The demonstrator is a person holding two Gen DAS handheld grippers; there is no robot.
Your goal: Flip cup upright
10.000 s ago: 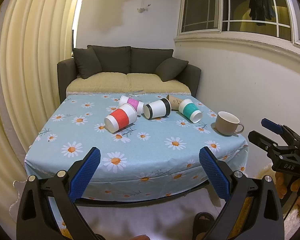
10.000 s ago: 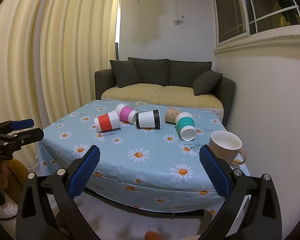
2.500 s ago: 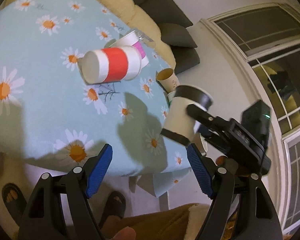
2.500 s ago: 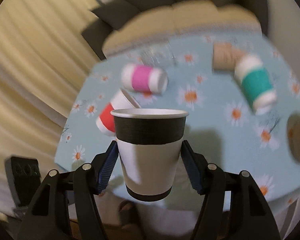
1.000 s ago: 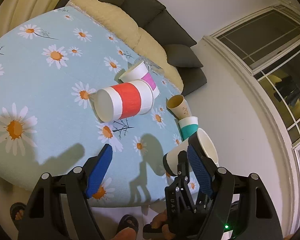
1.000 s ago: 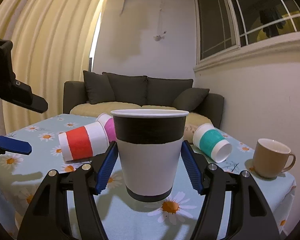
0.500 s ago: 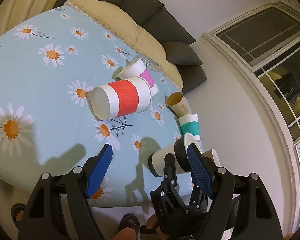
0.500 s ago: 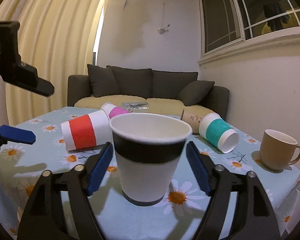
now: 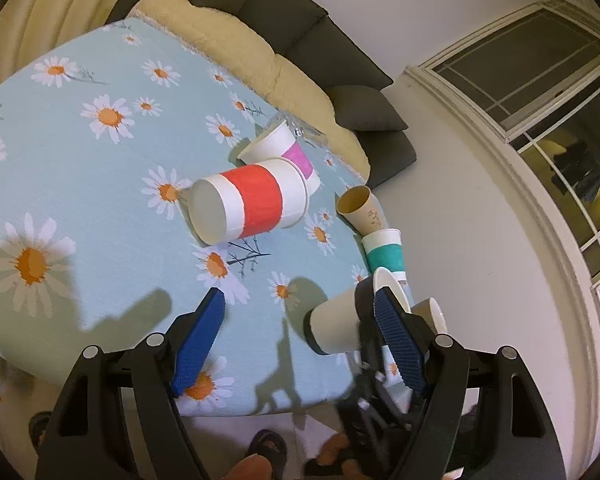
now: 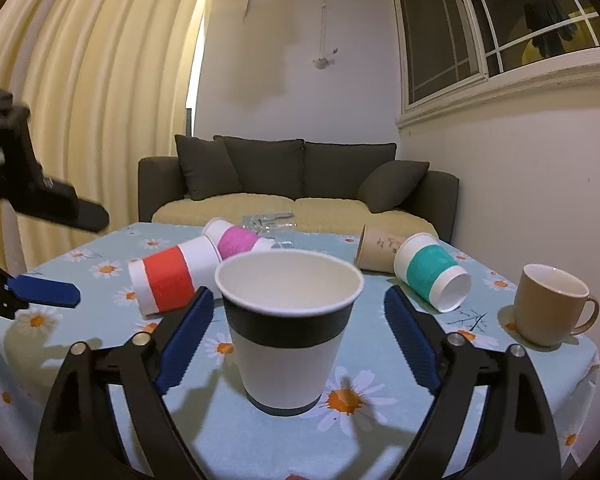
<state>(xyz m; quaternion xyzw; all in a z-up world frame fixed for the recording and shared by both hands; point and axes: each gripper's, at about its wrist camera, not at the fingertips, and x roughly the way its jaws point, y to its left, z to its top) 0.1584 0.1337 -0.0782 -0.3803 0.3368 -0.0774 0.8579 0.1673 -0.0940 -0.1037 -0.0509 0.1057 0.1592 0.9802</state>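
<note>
Black-banded cup (image 10: 287, 330) upright on bench (image 10: 228, 436) — right tongs (image 10: 296, 344) released around it, left tongs (image 9: 300, 344) spread, empty.

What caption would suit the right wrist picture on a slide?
Black-banded paper cup stands upright on the daisy tablecloth between the open right hand-held gripper.

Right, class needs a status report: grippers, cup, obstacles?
Both grippers open, right astride black cup. Cup upright on table. Red cup lying close behind.
</note>
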